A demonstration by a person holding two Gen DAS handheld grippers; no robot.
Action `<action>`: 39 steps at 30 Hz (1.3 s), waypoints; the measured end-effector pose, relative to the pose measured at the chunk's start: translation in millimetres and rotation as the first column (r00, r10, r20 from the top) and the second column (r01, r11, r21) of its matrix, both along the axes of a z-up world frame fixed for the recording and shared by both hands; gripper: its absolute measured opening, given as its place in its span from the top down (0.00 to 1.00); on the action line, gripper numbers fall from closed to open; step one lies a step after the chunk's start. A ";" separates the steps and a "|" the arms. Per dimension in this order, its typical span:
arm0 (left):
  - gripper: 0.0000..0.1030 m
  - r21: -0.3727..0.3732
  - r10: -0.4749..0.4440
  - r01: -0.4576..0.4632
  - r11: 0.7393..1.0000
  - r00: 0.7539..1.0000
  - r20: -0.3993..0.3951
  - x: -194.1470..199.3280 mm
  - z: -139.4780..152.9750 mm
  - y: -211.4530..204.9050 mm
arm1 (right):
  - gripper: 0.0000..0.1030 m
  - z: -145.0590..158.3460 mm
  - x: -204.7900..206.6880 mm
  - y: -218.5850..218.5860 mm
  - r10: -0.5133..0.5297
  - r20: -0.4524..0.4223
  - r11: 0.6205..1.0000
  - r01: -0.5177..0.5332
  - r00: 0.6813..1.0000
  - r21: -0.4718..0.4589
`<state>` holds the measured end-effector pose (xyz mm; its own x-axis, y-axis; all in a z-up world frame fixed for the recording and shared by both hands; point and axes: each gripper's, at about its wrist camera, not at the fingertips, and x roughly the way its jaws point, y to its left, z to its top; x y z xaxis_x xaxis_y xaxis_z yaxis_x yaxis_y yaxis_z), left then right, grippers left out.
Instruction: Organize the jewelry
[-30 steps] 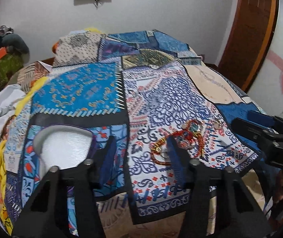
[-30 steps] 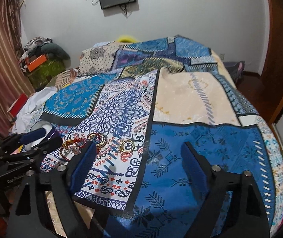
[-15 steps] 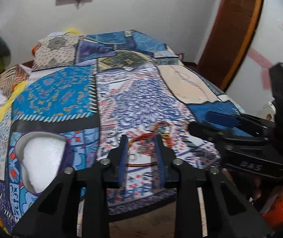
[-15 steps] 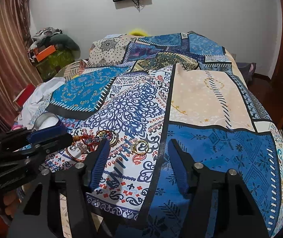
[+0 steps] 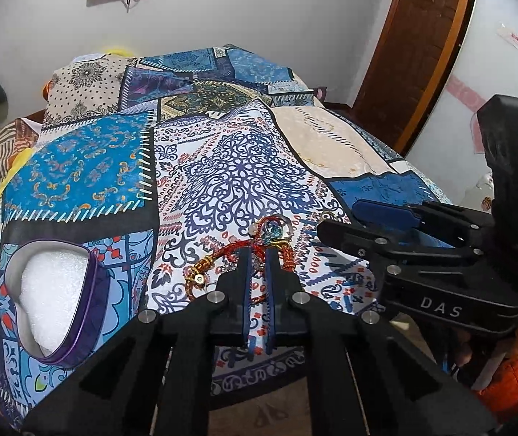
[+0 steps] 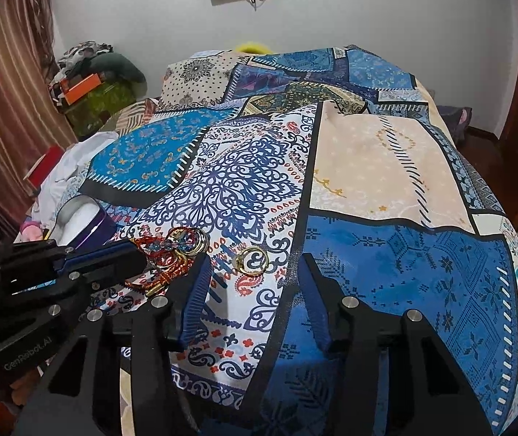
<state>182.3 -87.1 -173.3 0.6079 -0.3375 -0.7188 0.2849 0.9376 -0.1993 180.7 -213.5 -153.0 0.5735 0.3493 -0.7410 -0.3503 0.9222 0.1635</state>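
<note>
A: Starting nearest. We're looking at the left gripper point(image 5: 259, 254), black frame with blue pads, and its jaws are pinching almost closed, just a sliver of gap. The red-and-gold braided thread bracelet point(image 5: 222, 265) is lying right at its tips on the blue patchwork bedspread point(image 5: 240, 167). We're reading a red strand as running between the pads, so we're calling it gripped, but it's a judgement.

B: Agreed. From the right wrist view we're seeing the same bracelet point(image 6: 164, 269) bunched against the left gripper's tips. Its long run is stretching left to right across the left jaws, not along them.

A: The right gripper point(image 6: 255, 272) is sitting wide open, holding nothing. The plain gold ring point(image 6: 252, 261) is lying just ahead of it, between its two fingers but closer to the left one, flat on the cloth.

B: So the right is nearer the ring, the left is nearer the bracelet. Slightly farther we're noting the pair of gold hoops with blue beads point(image 6: 186, 241), touching the bracelet's far end.

A: And the purple-rimmed heart-shaped box with white foam lining point(image 5: 51, 290) is sitting to the left of the left gripper, well apart from the jewelry. We're guessing the bracelet needs carrying leftward to it.
</note>
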 end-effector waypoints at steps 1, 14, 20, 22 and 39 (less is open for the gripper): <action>0.94 0.002 0.000 0.000 1.000 1.000 -0.001 0.7 -0.7 0.5 | 0.57 -0.4 0.3 0.4 0.002 0.000 1.000 -0.002 1.000 -0.001; 0.77 -0.007 0.003 -0.003 1.000 1.000 -0.017 -0.2 -4.7 2.5 | 0.81 -4.4 6.8 5.8 0.022 -0.007 0.999 -0.023 1.000 -0.024; 0.80 0.012 -0.009 0.009 1.000 1.000 -0.012 2.2 -6.7 -4.8 | 0.82 -4.3 5.3 7.0 0.030 0.001 0.999 -0.030 1.000 -0.025; 0.82 0.022 -0.005 0.005 1.000 1.000 -0.017 3.0 -9.2 -5.2 | 0.82 -3.9 5.3 5.3 0.027 0.001 0.999 -0.027 1.000 -0.018; 1.00 0.028 -0.002 0.001 1.000 1.000 0.026 -12.3 11.3 -1.5 | 0.82 10.4 -7.3 -0.7 0.011 0.022 1.000 -0.012 1.000 0.022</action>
<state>170.0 -88.6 -161.9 0.6259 -0.3186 -0.7118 0.2909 0.9423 -0.1660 173.4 -214.2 -142.5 0.5856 0.3720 -0.7202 -0.3646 0.9144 0.1759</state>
